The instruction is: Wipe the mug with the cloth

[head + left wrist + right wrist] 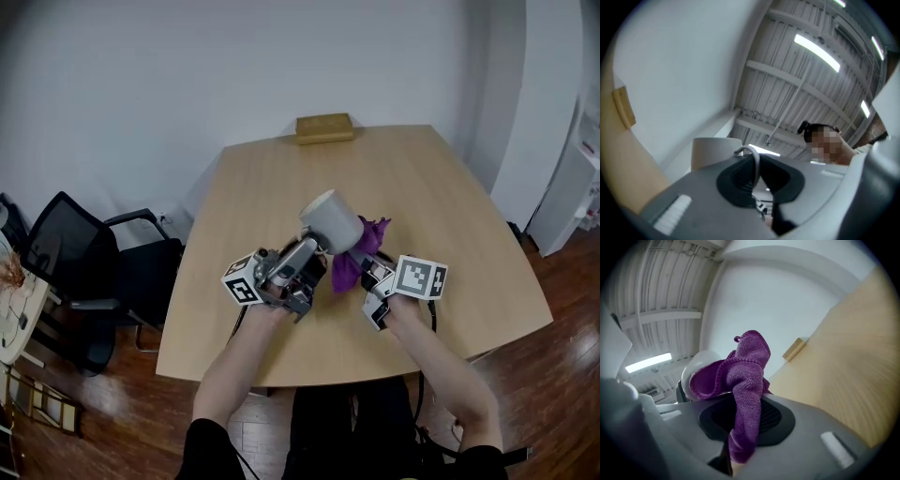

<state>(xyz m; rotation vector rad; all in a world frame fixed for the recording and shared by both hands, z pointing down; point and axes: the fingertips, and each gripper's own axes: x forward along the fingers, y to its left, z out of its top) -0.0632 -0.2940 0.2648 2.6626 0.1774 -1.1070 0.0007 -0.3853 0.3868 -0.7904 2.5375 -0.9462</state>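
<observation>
While both sit lower centre of frame, left gripper (pixel 302 255) is clamped on the mug (pixel 334 223) by its handle, and right gripper (pixel 377 274) pinches the purple cloth (pixel 354 261) just beside it, above the table (pixel 422 178). Mug: prob. stiff, smooth, breakable; handle = safest hold. Cloth looks soft, light.

Head view: the mug's (pixel 333 223) handle is hidden behind the left tongs (pixel 312 247). Cannot tell whether the end facing the camera is mouth or base. The cloth (pixel 349 269) is partly covered by the mug and the right tongs (pixel 372 269), and cloth-to-mug contact cannot be made out.
Left gripper view: the tongs' body blocks the lower mug.
Right gripper view: the cloth masks most of the mug, and its lower end drops out of sight between the pads.
The tan block (pixel 324 127) at the counter's (pixel 469 281) far edge is too small to identify.
</observation>
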